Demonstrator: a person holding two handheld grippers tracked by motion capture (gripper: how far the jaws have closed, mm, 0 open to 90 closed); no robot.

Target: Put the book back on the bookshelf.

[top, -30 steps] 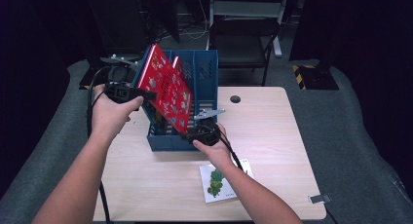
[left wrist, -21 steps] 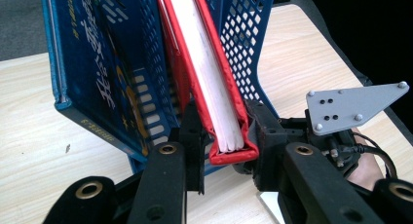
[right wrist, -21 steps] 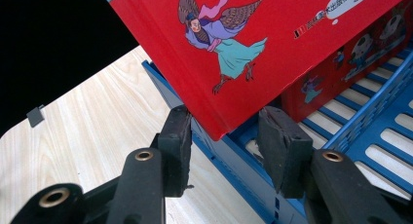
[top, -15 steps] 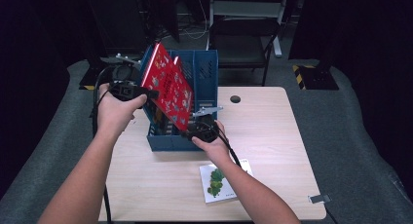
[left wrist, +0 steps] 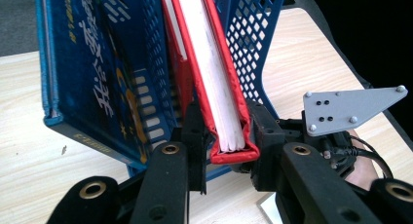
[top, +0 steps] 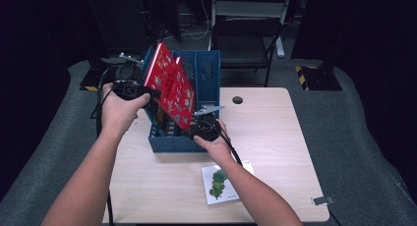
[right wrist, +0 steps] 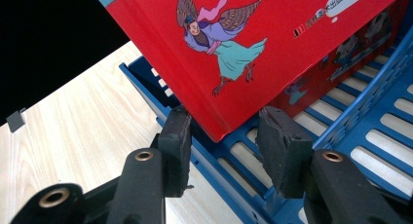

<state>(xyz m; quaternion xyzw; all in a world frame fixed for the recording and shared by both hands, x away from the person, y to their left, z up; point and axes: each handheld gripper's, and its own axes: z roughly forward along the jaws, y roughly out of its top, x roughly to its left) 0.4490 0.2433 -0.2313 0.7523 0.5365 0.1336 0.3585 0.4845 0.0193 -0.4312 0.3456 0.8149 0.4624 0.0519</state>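
Note:
A red hardcover book (top: 174, 96) leans tilted in the blue mesh file rack (top: 209, 73). My left gripper (top: 156, 95) holds its upper left edge. In the left gripper view the gripper (left wrist: 226, 124) has both pads pressed on the red cover around the white pages of the book (left wrist: 214, 78). My right gripper (top: 191, 127) is at the rack's front, under the book's lower corner. In the right gripper view the gripper (right wrist: 226, 131) stands open with the corner of the book (right wrist: 272, 39) and the rim of the rack (right wrist: 360, 112) between its pads.
A second red book (left wrist: 179, 78) and a blue book (left wrist: 97, 63) stand in the rack beside the held one. A small white picture book (top: 223, 184) lies on the wooden table (top: 275, 137) near the front edge. A dark chair (top: 246, 44) stands behind the table.
The red book has tipped slightly more upright in the rack. Both hands have stayed about where they were.

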